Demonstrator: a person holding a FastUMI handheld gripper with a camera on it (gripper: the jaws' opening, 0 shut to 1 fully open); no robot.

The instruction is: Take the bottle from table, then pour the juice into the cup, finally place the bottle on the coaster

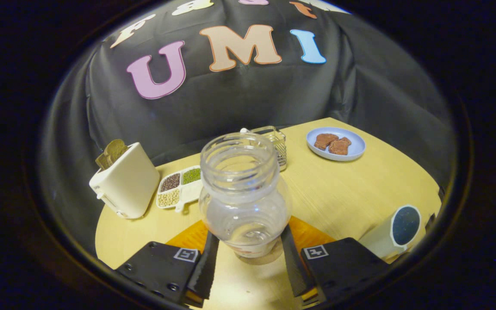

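Note:
A clear, uncapped bottle (243, 202) stands upright between my fingers, and it looks nearly empty. My gripper (249, 234) is shut on the bottle, with both fingers pressed against its lower sides. An orange coaster (313, 234) lies on the table right behind and under the bottle, showing on both sides of it. I cannot tell whether the bottle's base rests on it. The white cup (396, 232), dark inside, stands to the right of the right finger near the table's edge.
On the wooden table (351, 193), a cream toaster (123, 181) with bread stands far left. Beside it lies a white divided tray of beans (179, 187). A small wire rack (277, 144) stands behind the bottle, and a blue plate with brown pieces (335, 144) lies at the far right.

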